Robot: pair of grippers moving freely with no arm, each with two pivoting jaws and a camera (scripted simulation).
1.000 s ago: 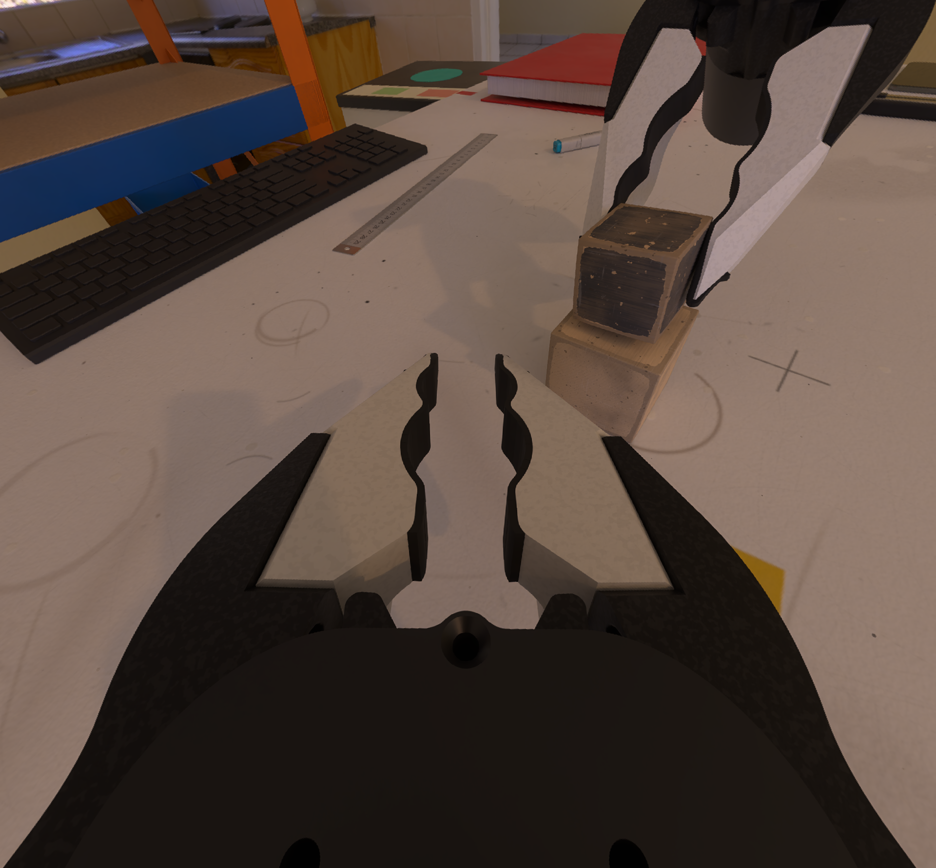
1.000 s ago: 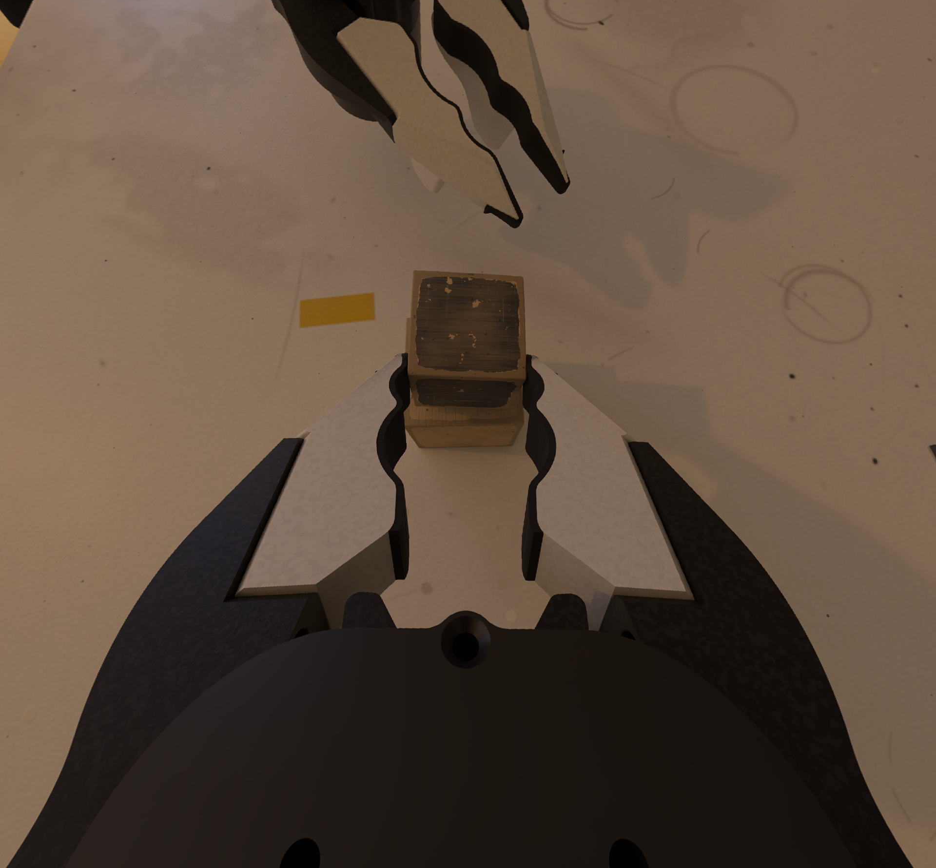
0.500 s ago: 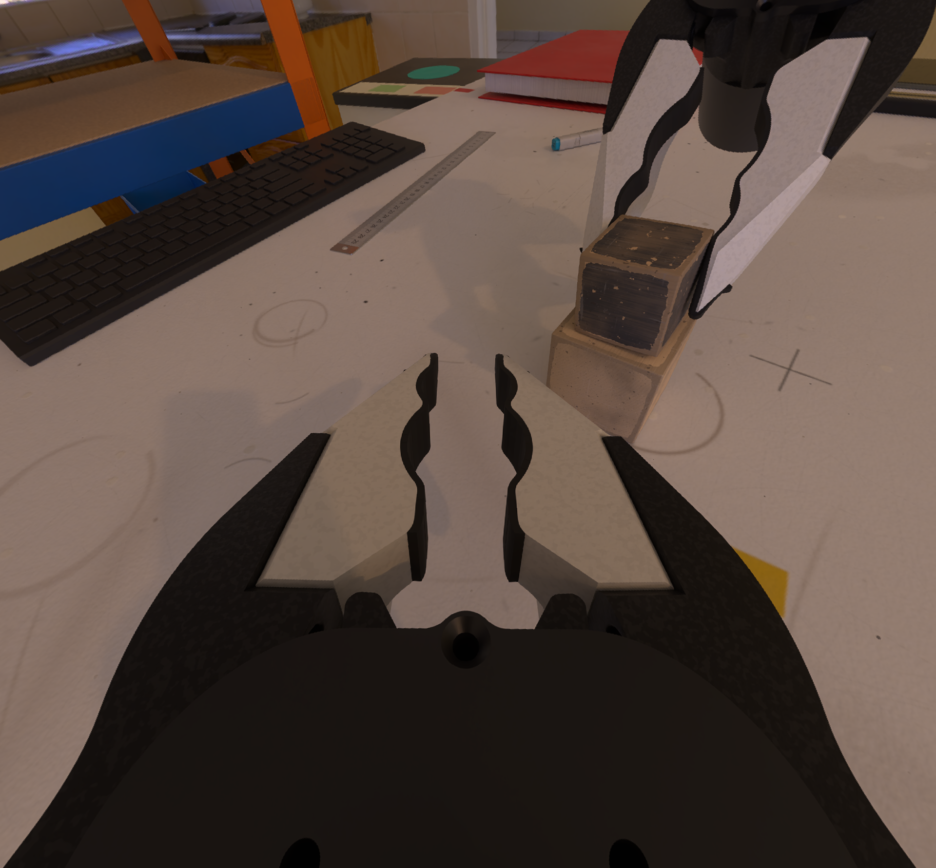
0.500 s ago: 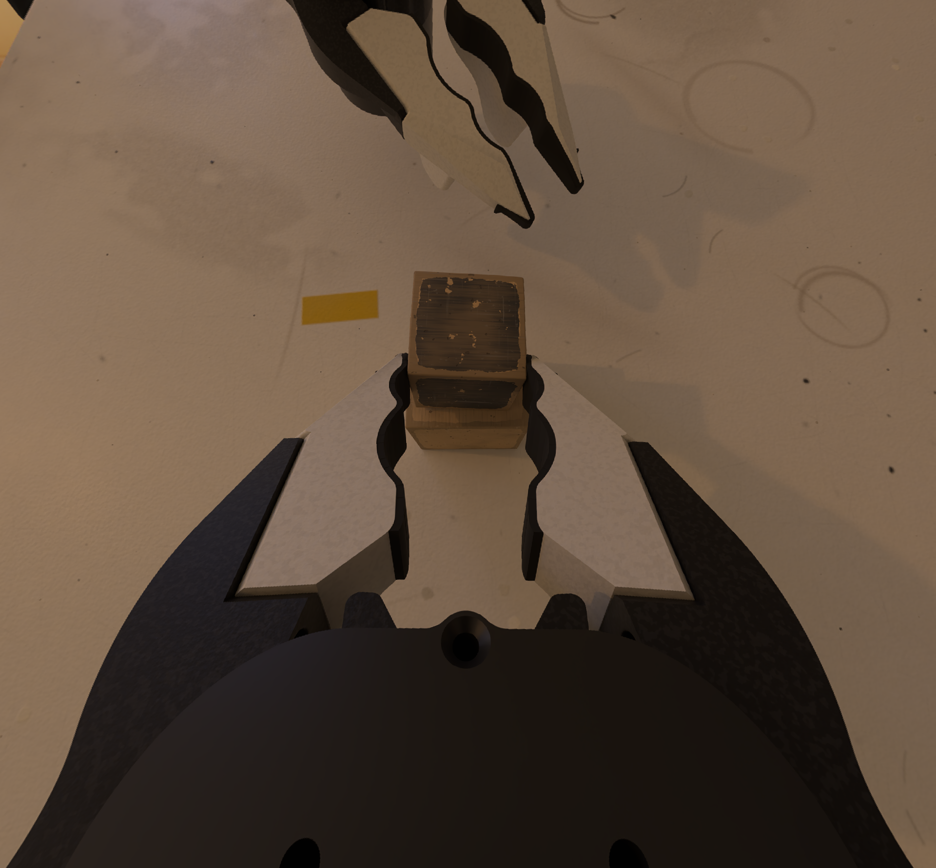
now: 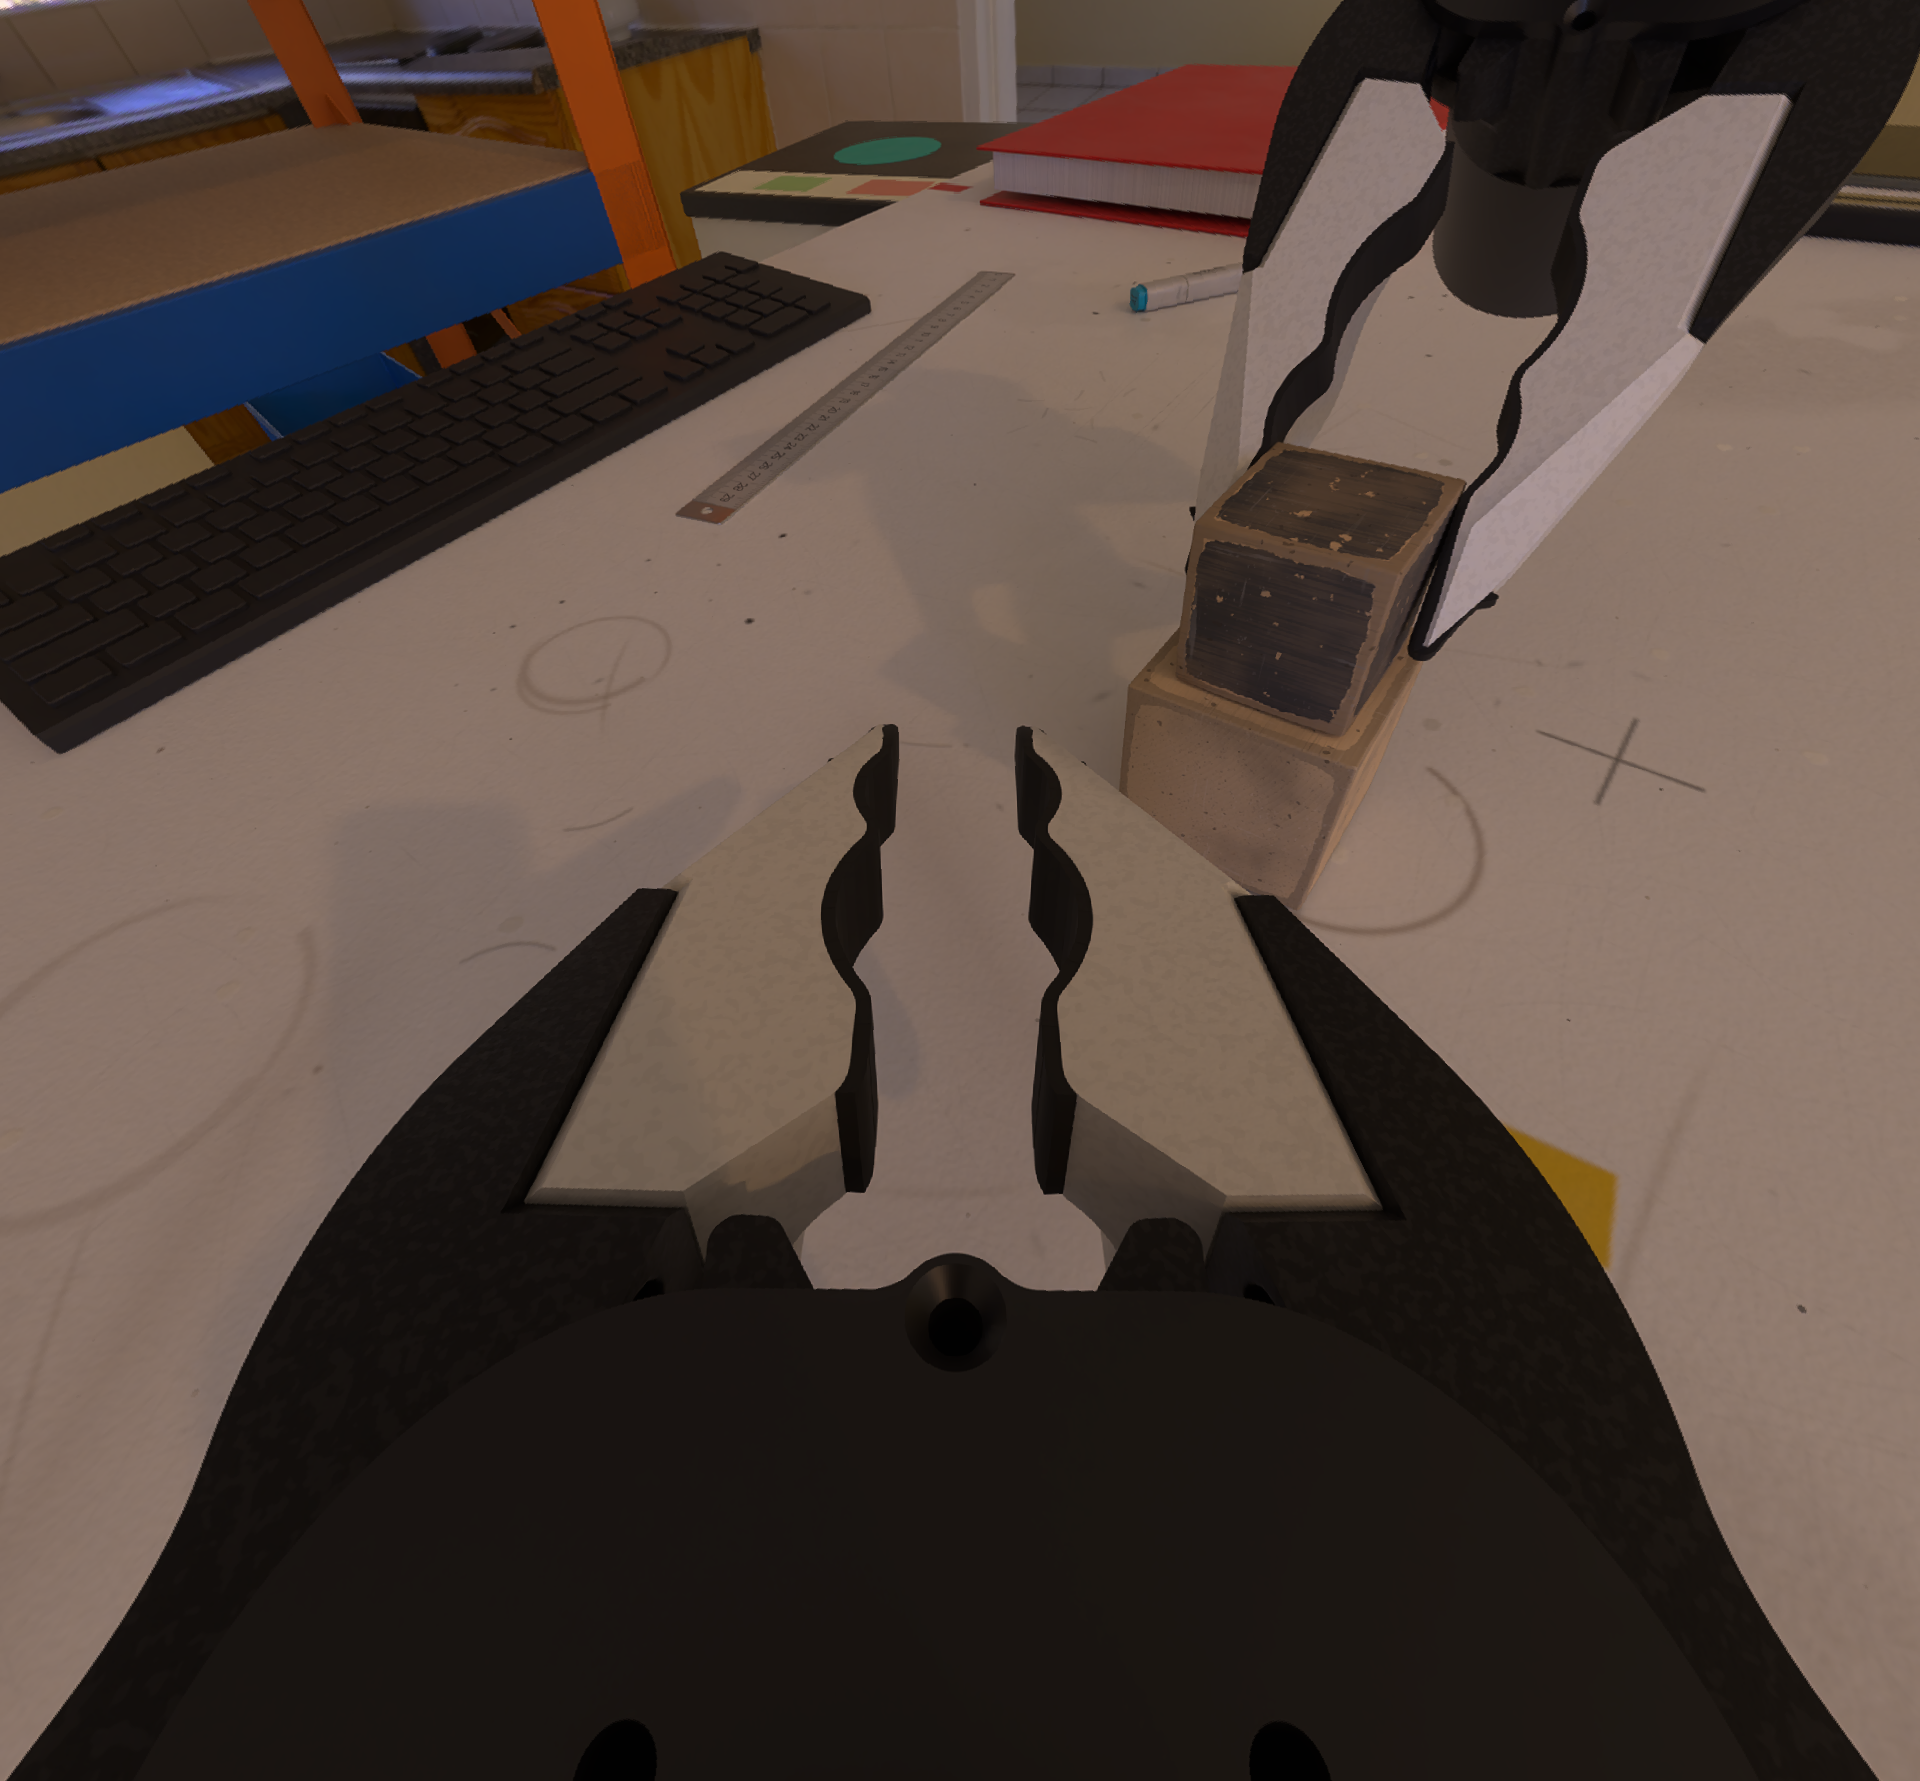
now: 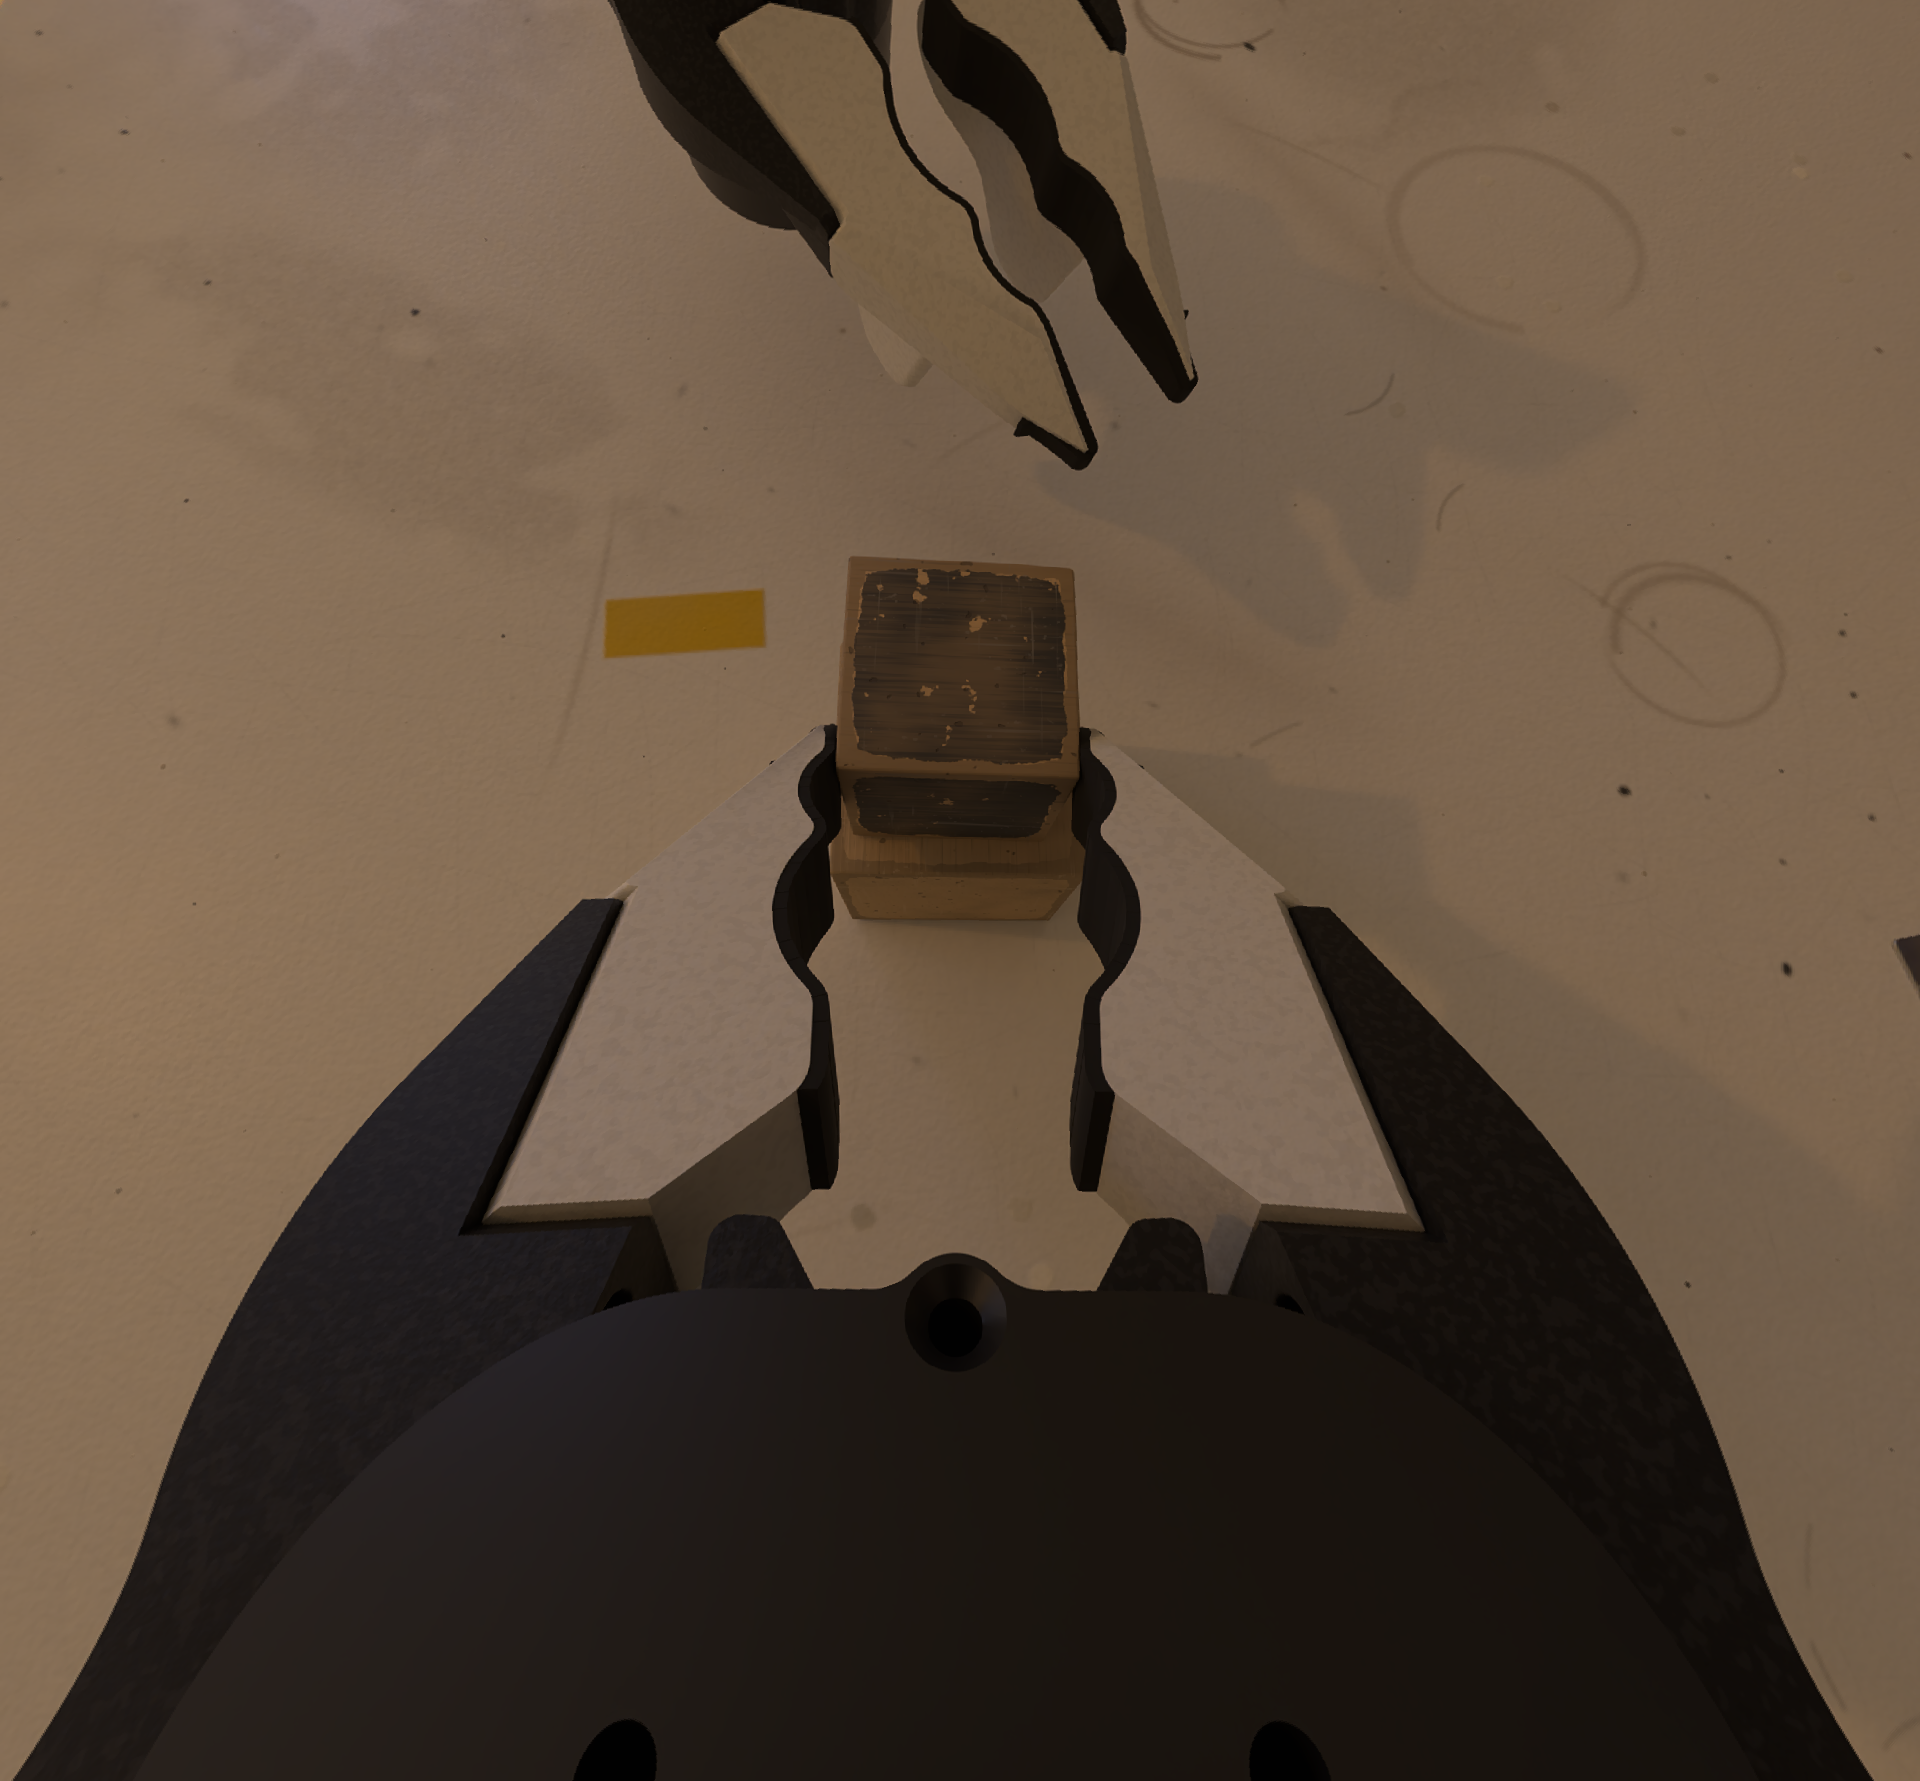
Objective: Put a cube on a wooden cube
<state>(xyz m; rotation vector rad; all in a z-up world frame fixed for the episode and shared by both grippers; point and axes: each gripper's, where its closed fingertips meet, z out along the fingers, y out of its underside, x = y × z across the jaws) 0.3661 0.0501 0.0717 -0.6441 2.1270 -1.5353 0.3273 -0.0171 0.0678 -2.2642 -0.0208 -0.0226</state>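
A dark, worn cube [image 5: 1299, 609] sits on a pale wooden cube [image 5: 1226, 796] on the white table, a little askew. My right gripper [image 5: 1340, 578] comes down from above and is shut on the dark cube, one finger on each side. In the right wrist view the dark cube [image 6: 961, 661] lies between my right gripper's [image 6: 956, 744] fingertips, with the wooden cube [image 6: 951, 884] under it. My left gripper [image 5: 956, 739] is open and empty, low over the table, just left of the stack. It also shows in the right wrist view [image 6: 1130, 422].
A black keyboard [image 5: 416, 474], a steel ruler [image 5: 852, 391] and a marker [image 5: 1184, 287] lie behind the stack. A red book [image 5: 1143, 152] and a dark board [image 5: 852, 162] lie at the back. A blue shelf [image 5: 260, 277] stands at left. Yellow tape [image 6: 686, 622] marks the table.
The right gripper has lowered the dark cube from a tilted pose just above the wooden cube until it rests on it. The left gripper has barely moved.
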